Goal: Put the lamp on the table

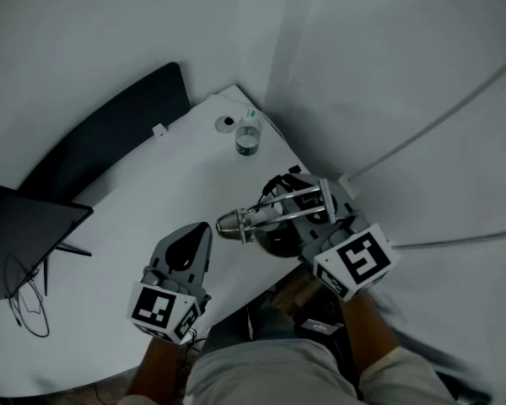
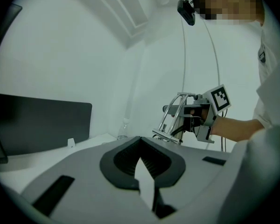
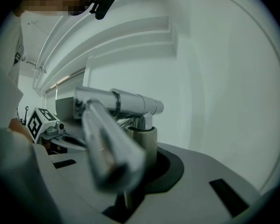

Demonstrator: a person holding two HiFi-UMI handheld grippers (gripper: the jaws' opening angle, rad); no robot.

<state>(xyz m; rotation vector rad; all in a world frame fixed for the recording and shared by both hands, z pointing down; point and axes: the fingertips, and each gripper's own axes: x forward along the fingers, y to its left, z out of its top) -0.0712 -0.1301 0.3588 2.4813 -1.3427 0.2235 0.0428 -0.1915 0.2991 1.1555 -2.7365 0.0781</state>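
Where the lamp [image 1: 261, 213] sits: at the near right edge of the white table [image 1: 152, 192], gripped by the right gripper [image 1: 299, 213].
Lamp build: chrome tubes and a rounded head, with a dark round base below.
Lamp pose: lying over rather than upright, head pointing toward the left gripper [image 1: 188, 247].
Contact with table: impossible to tell from any view.
Right gripper: jaws closed on the lamp's short upright post, tubes crossing just in front of its camera.
Left gripper: jaws together, nothing between them, resting low over the table, near the lamp head but apart from it.
Far corner of table: clear water bottle [image 1: 248, 137], well apart from the lamp.
Left side: dark monitor [image 1: 25, 226].
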